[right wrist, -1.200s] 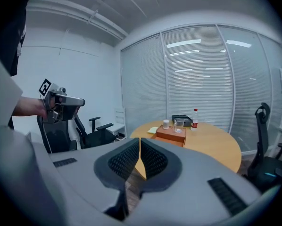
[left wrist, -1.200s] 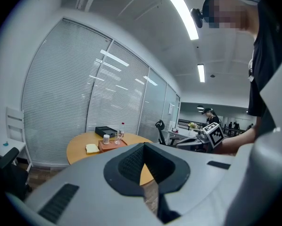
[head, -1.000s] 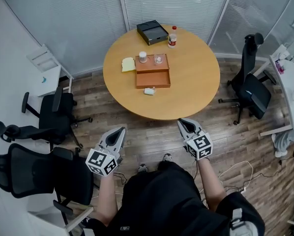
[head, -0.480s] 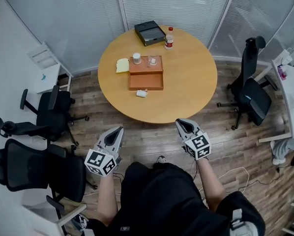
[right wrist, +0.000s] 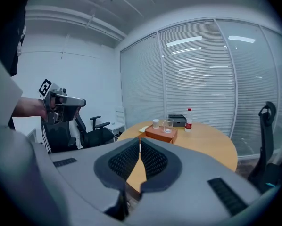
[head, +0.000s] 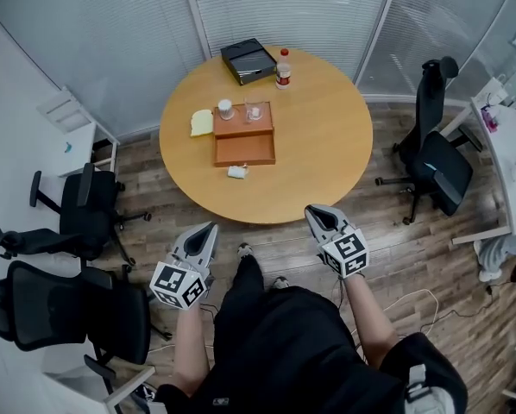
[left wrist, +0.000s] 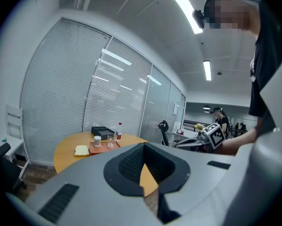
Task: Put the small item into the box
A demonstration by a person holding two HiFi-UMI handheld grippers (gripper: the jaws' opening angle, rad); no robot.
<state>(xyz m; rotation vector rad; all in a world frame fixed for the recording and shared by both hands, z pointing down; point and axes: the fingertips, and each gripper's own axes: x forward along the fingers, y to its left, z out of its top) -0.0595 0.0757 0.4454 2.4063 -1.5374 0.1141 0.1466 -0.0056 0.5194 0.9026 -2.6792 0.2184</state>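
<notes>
Both the left gripper (head: 203, 236) and the right gripper (head: 320, 218) are pressed together and empty, held short of the round table (head: 318, 153). The small item (head: 238, 172), a pale lump, lies well ahead of them, left of the right gripper's line and just beside the near wall of the wooden box (head: 243, 149). It looks light and perhaps soft, so a gentle pinch across its short sides should do. The table's near rim lies between the grippers and the item. Bare tabletop opens rightward, while a cup (head: 225, 109) and a glass (head: 254, 110) crowd the box's far end.
</notes>
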